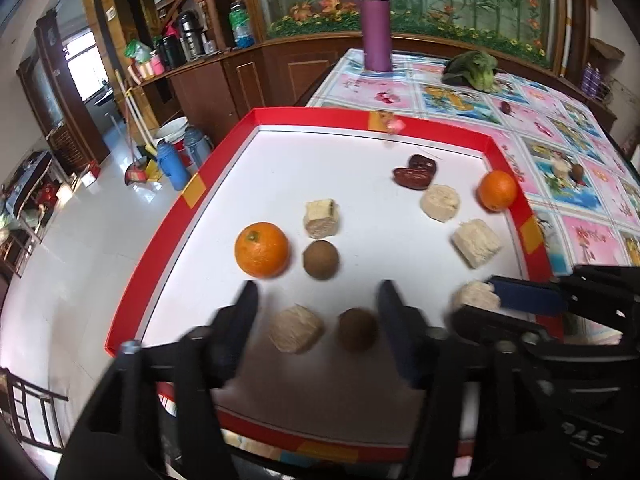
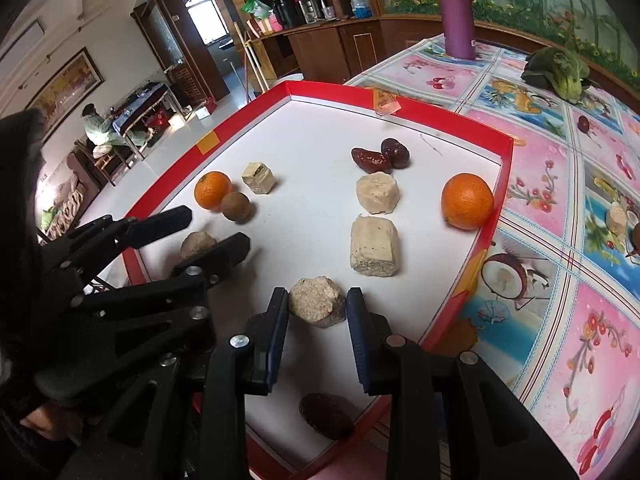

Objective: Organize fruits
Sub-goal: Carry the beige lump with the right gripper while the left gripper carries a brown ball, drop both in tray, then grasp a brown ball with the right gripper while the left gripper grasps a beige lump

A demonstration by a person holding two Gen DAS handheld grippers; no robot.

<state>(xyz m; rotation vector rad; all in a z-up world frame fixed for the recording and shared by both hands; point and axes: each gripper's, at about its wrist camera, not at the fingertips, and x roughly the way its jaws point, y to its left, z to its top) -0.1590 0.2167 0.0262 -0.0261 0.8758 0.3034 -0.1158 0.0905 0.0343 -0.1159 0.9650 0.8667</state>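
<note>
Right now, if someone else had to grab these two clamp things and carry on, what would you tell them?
Left gripper: open, empty, low over the tray's near edge, a beige chunk and a brown round fruit between its fingers.
Right gripper: open around another beige chunk, not yet closed.
In the red-rimmed tray: two oranges, a pair of dark red dates, more beige chunks and brown fruits, scattered.
Done: nothing visibly grouped.
Left: probably gather like with like, starting with the right gripper's chunk.
</note>
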